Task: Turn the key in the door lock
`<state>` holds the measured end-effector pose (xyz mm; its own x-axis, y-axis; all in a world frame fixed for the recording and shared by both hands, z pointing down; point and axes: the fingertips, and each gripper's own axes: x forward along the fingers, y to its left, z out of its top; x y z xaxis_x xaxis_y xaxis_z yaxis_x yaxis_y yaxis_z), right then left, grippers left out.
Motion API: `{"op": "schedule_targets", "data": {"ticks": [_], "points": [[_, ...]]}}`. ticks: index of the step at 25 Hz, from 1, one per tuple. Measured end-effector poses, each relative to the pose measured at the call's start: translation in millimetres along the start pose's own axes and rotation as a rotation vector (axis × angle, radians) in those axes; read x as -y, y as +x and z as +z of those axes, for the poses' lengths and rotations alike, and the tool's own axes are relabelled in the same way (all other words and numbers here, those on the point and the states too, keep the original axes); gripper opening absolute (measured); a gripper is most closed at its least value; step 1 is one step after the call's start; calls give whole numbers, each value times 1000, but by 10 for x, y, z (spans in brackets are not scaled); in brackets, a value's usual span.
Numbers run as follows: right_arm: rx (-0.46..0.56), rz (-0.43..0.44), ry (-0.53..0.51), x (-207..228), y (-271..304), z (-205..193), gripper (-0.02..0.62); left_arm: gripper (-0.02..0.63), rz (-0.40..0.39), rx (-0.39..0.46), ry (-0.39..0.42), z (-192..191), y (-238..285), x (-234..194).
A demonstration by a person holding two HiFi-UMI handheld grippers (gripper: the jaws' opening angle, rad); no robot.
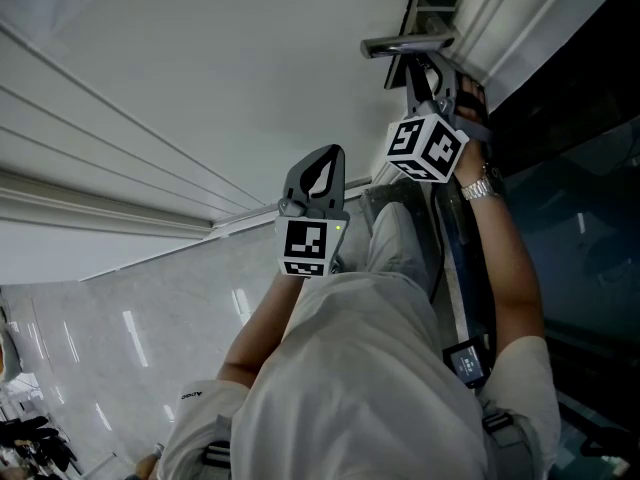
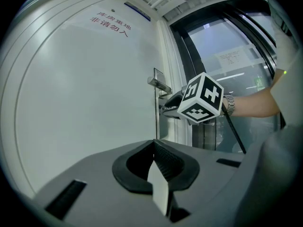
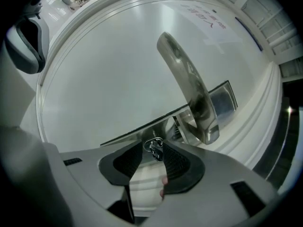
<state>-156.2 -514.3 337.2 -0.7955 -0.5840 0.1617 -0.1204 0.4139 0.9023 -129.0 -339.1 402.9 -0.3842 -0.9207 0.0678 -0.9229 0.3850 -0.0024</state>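
Observation:
The white door (image 1: 200,78) carries a silver lever handle (image 3: 189,89) on a metal plate (image 3: 222,100). Below the handle a small key (image 3: 155,149) with a ring sticks out of the lock. My right gripper (image 3: 152,145) points at the lock with the key between its fingertips. A gap shows between the pads, and they do not visibly press on the key. In the head view the right gripper (image 1: 422,83) sits just under the handle (image 1: 405,43). My left gripper (image 1: 325,163) hangs back from the door, its jaws (image 2: 154,145) shut on nothing.
Dark glass panels (image 1: 580,218) and the door frame (image 2: 165,56) run along the lock side of the door. Red lettering (image 2: 110,22) is high on the door. A glossy tiled floor (image 1: 130,338) lies below, and the person's white shirt (image 1: 370,388) fills the lower head view.

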Motion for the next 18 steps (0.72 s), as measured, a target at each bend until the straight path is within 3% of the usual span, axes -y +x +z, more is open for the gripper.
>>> {"op": "schedule_targets", "data": {"ticks": [13, 18], "points": [[7, -2, -4, -38, 14, 12, 132, 9, -4, -3, -1, -21, 21, -3], [17, -58, 22, 68, 1, 2, 16, 9, -10, -1, 0, -10, 19, 21]]}}
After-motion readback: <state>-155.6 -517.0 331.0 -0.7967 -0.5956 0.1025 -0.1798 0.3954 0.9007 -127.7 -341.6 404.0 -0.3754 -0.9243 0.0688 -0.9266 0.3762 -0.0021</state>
